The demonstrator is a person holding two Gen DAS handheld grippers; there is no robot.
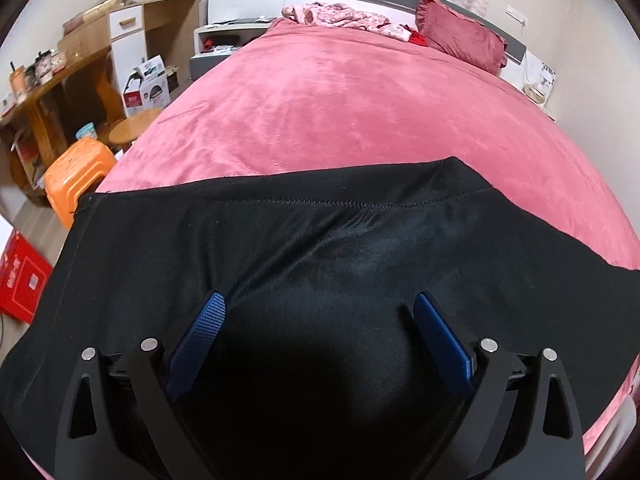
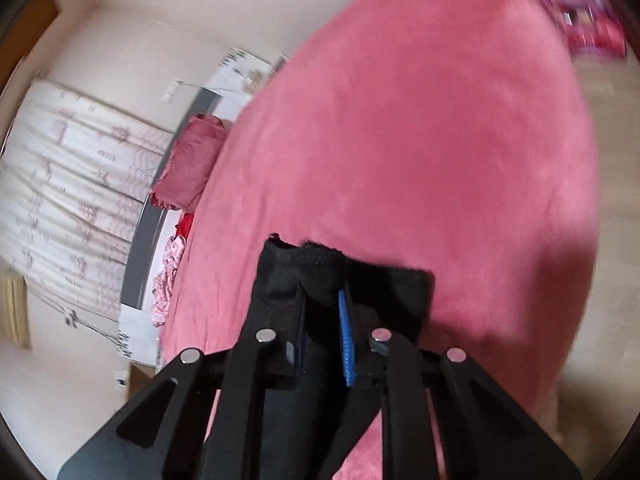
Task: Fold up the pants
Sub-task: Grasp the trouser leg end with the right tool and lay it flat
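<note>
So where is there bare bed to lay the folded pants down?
The pink bedspread lies bare between the black pants near the camera and the pillow and crumpled pink clothes by the headboard. That far end is crowded. The right gripper grips a bunch of the pants.

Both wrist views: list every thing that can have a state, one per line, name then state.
left gripper: open, over the pants, gripping nothing.
right gripper: shut on the pants, a bunched edge of the fabric pinched between its fingers.
pants: black, lying spread flat on the bed in the left wrist view.
bed: covered by a pink blanket.
pillow: lying at the headboard.
</note>
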